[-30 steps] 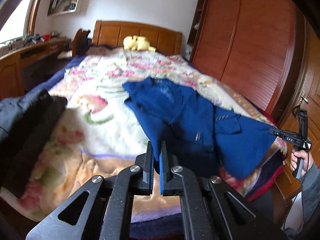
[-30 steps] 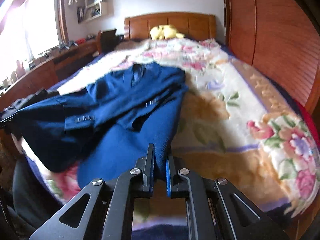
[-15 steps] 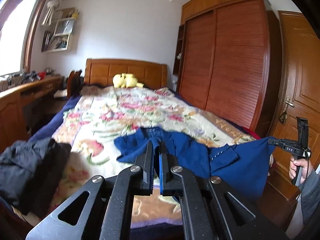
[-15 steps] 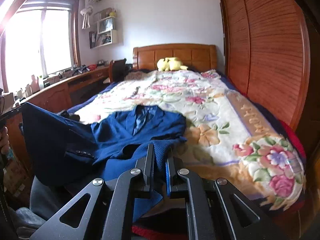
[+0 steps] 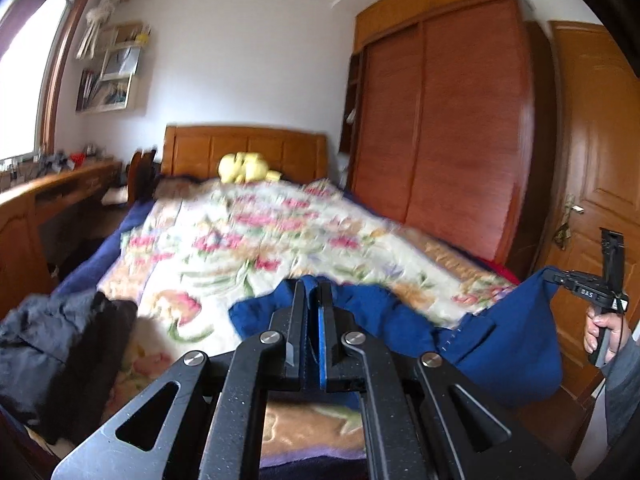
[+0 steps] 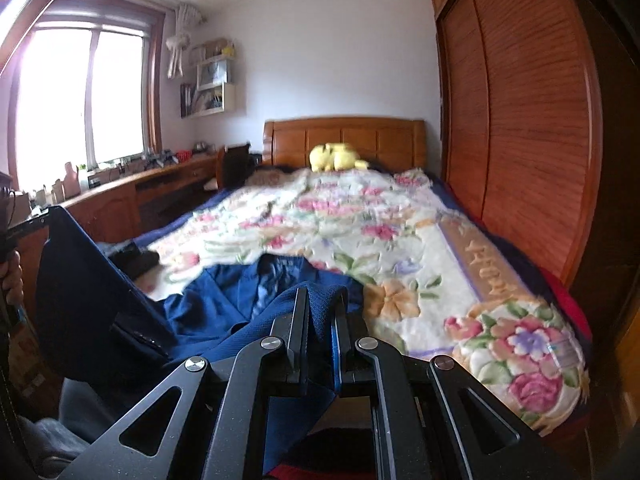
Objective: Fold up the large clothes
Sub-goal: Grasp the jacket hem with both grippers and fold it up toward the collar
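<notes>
While both tongs (image 5: 313, 320) (image 6: 320, 322) clench the blue jacket (image 6: 216, 304), a floral blanket (image 5: 248, 248) covers the bed.

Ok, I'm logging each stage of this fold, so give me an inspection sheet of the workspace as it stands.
Surface: bed with floral blanket, mostly bare.
Job's things: blue jacket, near edge lifted off the foot of the bed, collar end resting on the blanket.
Clutter: dark clothes heaped at the bed's left corner; yellow plush toy by the headboard.
Grippers: left claw shut on the jacket's fabric; right claw shut on another part of its edge.
Cables: thin cord at the person's hand.
Surroundings: wardrobe, door, long desk under the window.
</notes>
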Motion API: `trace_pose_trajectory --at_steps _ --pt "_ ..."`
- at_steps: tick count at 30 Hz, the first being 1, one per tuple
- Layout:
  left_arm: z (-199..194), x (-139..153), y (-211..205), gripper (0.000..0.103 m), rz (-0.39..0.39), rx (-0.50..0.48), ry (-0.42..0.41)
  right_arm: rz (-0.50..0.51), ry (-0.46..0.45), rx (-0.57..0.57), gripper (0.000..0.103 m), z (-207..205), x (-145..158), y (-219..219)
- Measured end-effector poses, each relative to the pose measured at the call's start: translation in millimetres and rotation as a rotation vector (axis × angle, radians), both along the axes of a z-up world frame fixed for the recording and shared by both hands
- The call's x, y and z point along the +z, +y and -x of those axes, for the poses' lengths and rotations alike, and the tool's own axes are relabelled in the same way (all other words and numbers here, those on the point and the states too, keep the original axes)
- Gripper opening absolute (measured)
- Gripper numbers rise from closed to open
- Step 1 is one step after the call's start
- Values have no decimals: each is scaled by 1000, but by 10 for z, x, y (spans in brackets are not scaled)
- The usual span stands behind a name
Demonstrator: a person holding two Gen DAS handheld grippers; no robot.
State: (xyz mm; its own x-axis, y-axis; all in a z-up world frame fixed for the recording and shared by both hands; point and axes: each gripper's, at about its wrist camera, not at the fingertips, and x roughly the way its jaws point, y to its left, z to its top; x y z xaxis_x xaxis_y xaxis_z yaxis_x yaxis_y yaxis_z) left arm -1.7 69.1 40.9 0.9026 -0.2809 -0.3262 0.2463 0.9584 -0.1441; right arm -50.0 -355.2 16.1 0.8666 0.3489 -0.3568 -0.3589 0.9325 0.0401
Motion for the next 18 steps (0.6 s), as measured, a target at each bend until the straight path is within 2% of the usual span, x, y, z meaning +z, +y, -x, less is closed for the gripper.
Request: trace_pose_trajectory --at_steps 5,9,14,18 --pt "-549 -455 9 4 -33 33 77 17 99 7 8 -593 -416 198" --pt "-1016 -734 38 4 -2 50 130 39 196 6 8 -1194 -752 387" --pt "-1483 -906 9 4 -33 62 152 56 158 -36 8 -1722 -772 626" --pt "-1928 -877 114 4 -22 76 177 121 103 -28 8 -2178 -624 885"
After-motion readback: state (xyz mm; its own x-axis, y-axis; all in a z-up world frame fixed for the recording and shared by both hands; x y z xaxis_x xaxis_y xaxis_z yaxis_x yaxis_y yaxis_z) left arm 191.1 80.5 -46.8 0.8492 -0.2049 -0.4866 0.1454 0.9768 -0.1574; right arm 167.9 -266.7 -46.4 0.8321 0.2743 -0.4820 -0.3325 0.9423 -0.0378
